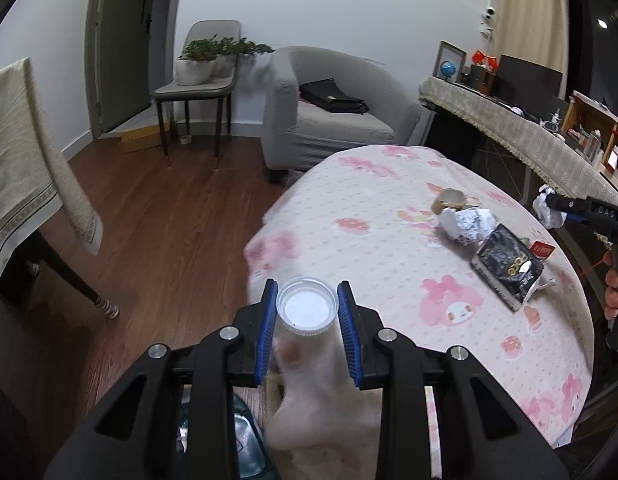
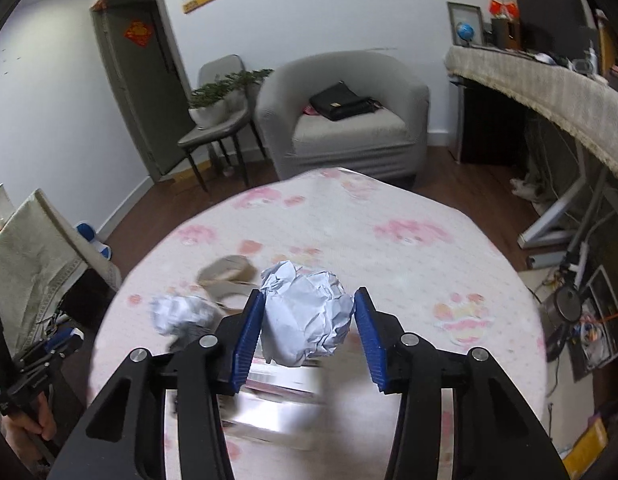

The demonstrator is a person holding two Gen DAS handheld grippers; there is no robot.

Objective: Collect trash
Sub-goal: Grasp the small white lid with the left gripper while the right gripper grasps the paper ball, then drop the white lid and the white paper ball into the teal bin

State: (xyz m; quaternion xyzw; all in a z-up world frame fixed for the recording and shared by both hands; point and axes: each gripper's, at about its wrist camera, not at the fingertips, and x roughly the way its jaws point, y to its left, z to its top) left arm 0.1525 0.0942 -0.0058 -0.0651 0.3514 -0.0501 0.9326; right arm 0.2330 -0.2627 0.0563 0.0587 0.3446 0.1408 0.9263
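Two blue pads of your left gripper [image 1: 307,312] frame a white bottle cap [image 1: 307,306] in the left wrist view. The cap sits between the fingertips, its rim touching or nearly touching each pad, but motion blur below the cap hides the bottle body, so whether the jaws truly clamp it cannot be told. Ahead and to the right of this gripper, on the pink-patterned tablecloth [image 1: 389,208], lie a roll of tape [image 1: 453,200], a crumpled paper ball [image 1: 469,224] touching the roll, and a black snack wrapper [image 1: 509,268] just beside the ball. Farther right, your right gripper [image 1: 557,208] hangs past the table edge with a white paper wad between its tips. Straight ahead beyond the table stands a grey armchair [image 1: 329,120].

Turning to the right wrist view, your right gripper [image 2: 309,320] has a crumpled white paper wad [image 2: 305,316] between its pads; the wad fills the gap and meets both pads, so the jaws are closed on it. Left of the fingers and a little ahead, a second paper ball [image 2: 181,312] rests on the cloth, with the tape roll [image 2: 229,272] just beyond it. Below the wad the table surface is smeared with blur. At the far left edge, your left gripper [image 2: 65,344] shows low beside the table.
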